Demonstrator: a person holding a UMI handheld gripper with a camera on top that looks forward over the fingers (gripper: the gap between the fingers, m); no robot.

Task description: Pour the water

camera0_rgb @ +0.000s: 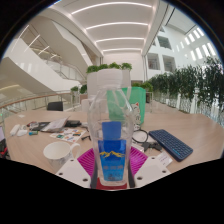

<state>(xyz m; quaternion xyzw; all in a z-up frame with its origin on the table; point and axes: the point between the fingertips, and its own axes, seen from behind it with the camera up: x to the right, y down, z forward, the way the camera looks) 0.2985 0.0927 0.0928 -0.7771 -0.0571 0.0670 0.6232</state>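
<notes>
I've got the gripper [112, 160] closed about halfway around a clear plastic cup [112, 140], which sits right between the two fingers. Both pink pads [87, 158] look pressed up against its sides, so I'd call it a firm hold. The cup carries a blue label with some yellow marking on it, and the lower part looks blue too; I can't tell how much water is inside. It's upright, not tipped. Under and beyond it there's a wooden table [190, 128] with a black keyboard [171, 144] off to the right of the fingers, a white bowl-ish thing [60, 150] on the left, and assorted clutter [50, 126] further back. Green plants [108, 69] stand behind.
</notes>
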